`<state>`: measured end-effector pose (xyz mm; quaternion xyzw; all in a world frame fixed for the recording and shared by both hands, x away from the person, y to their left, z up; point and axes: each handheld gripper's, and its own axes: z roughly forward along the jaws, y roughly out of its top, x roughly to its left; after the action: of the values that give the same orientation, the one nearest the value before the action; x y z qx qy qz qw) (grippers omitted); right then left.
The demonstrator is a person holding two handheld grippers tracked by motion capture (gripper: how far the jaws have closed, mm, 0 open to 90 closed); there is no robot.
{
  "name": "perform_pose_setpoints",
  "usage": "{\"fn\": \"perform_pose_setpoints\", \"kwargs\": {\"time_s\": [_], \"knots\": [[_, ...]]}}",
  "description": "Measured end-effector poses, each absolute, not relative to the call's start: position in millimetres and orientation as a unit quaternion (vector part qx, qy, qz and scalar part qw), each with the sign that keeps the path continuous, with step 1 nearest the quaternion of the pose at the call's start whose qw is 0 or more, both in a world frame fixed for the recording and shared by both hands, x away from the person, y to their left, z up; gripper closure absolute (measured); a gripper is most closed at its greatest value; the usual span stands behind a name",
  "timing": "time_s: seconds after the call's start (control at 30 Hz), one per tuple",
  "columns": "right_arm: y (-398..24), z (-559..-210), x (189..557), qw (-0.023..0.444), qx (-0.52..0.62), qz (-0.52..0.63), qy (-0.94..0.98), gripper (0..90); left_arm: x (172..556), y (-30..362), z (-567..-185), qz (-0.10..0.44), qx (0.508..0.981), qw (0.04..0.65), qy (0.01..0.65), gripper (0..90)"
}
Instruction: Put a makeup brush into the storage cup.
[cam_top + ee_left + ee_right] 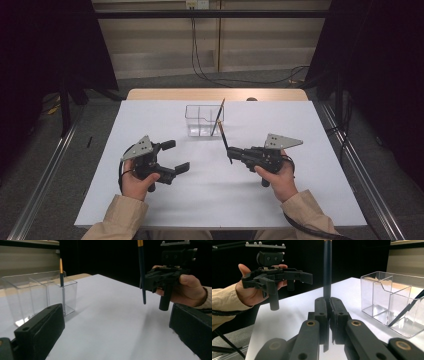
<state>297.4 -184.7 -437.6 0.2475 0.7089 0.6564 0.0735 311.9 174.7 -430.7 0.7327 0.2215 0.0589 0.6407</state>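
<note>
High cam overhead; gripper cams low, facing inward.

The left hand-held gripper [176, 156] is held just above the bench, its two jaws spread wide with nothing between them, pointing toward the right. The left hand [134, 182] grips its handle from below, the sleeved forearm coming in from the near edge. The right hand-held gripper [230, 152] points left, toward the other, its jaws pressed together. The right hand [278, 179] wraps its handle, thumb on top, wrist level, forearm angled in from the near edge.
</note>
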Motion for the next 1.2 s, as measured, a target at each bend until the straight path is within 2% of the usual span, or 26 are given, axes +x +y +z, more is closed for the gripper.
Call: {"fn": "perform_pose_setpoints", "kwargs": {"time_s": [0.47,1.2], "knots": [[-183.5,-438.7,297.0,0.072,0.246,0.655,0.711,84.9,315.1,146.9,-427.6,0.029,0.735,0.643,0.213,0.0],[-183.9,-440.7,297.5,0.073,0.247,0.652,0.713,84.9,323.4,116.4,-418.1,0.021,0.727,0.650,0.219,4.1]]}}
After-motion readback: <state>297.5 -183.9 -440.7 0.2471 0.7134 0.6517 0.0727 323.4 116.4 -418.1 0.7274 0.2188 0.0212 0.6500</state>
